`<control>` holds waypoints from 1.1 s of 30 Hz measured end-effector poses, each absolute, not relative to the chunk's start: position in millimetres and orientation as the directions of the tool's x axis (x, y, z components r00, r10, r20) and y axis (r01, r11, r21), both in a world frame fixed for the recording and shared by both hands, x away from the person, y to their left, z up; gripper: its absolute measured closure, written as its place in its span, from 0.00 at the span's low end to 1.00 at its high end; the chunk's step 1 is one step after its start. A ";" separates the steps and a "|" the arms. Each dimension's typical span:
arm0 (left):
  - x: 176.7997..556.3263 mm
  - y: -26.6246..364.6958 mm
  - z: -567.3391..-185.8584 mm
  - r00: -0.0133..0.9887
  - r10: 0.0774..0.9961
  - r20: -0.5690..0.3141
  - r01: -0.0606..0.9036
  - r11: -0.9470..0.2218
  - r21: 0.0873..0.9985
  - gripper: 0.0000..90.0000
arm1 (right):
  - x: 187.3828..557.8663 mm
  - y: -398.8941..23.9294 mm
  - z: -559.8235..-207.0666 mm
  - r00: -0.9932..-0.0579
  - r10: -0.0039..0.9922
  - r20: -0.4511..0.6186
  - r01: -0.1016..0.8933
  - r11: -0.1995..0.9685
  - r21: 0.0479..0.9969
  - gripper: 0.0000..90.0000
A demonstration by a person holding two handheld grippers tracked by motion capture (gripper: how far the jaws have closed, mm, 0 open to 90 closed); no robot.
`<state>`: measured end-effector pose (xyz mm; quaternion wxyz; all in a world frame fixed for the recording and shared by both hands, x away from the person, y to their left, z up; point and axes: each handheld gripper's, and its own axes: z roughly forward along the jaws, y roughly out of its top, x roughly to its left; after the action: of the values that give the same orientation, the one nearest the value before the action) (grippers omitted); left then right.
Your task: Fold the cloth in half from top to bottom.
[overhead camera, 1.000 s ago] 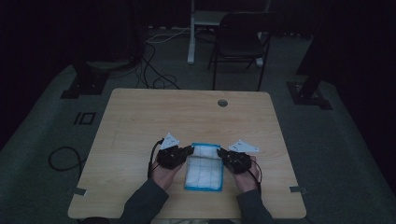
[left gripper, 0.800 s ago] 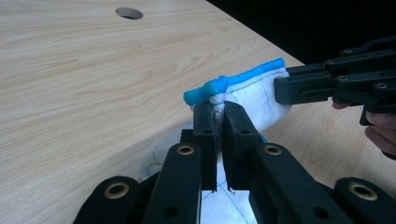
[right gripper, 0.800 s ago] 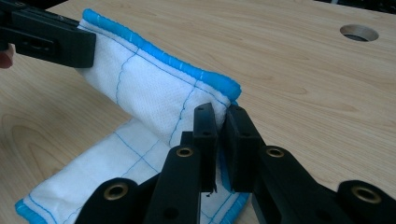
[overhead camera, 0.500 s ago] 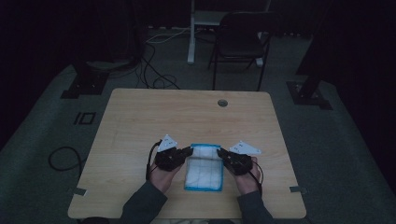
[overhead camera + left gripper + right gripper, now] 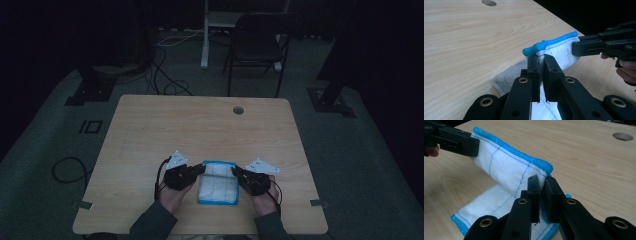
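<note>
We see a white cloth (image 5: 218, 182) with a blue border lying on the wooden bench (image 5: 200, 130), at about 6 o'clock from the round hole (image 5: 238, 110) in the benchtop and close to the person's edge. Our left gripper (image 5: 200, 169) sits at 9 o'clock of the cloth and pinches its far left corner; in the left gripper view the jaws of this gripper (image 5: 541, 58) press together on the blue hem of the cloth (image 5: 556, 50), which is lifted off the wood there. Our right gripper (image 5: 236, 172) sits at 3 o'clock of the cloth and pinches the far right corner; in the right gripper view its jaws (image 5: 541, 181) clamp the cloth (image 5: 506, 167) just under the hem. The far edge stretches raised between both grippers, while the near part lies flat on the bench.
</note>
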<state>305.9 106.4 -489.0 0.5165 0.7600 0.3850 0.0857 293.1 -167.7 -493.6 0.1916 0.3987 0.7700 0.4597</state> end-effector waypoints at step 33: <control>279.9 110.0 -508.7 0.684 0.662 -0.306 0.536 -0.171 0.826 0.94 | 275.8 -168.5 -511.3 -0.620 0.779 0.097 0.472 0.271 0.839 0.94</control>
<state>279.9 110.0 -508.7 0.5098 0.7628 0.3929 0.0617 275.8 -168.5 -511.3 0.1703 0.4014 0.7787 0.4511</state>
